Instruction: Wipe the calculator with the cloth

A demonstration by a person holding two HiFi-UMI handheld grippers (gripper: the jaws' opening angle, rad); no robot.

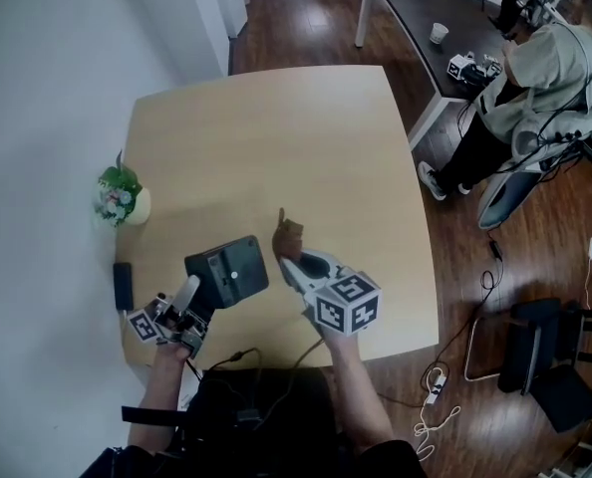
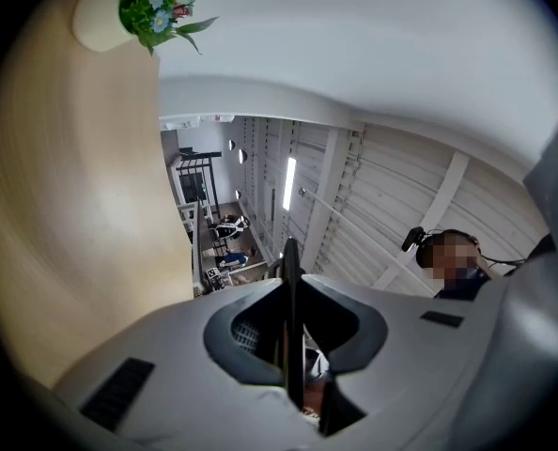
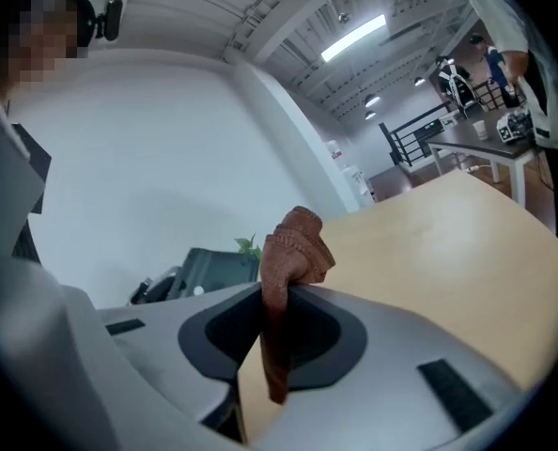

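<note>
1. Calculator point(image 1: 228, 270): tilted over the bench's point(image 1: 276, 137) near-left part, near edge pinched in the left tongs point(image 1: 191, 292), closed narrowly on it.
2. Cloth point(image 1: 289, 235): bunched in the clamped right tongs point(image 1: 291, 262), just right of the calculator, apart.
3. Likely next: cloth travels leftward onto its face.

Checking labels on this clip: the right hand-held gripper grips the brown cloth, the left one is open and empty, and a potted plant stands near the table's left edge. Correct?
No. The left hand-held gripper is shut on the edge of the calculator, as the left gripper view shows. The right hand-held gripper does grip the brown cloth, and the potted plant stands there.
</note>
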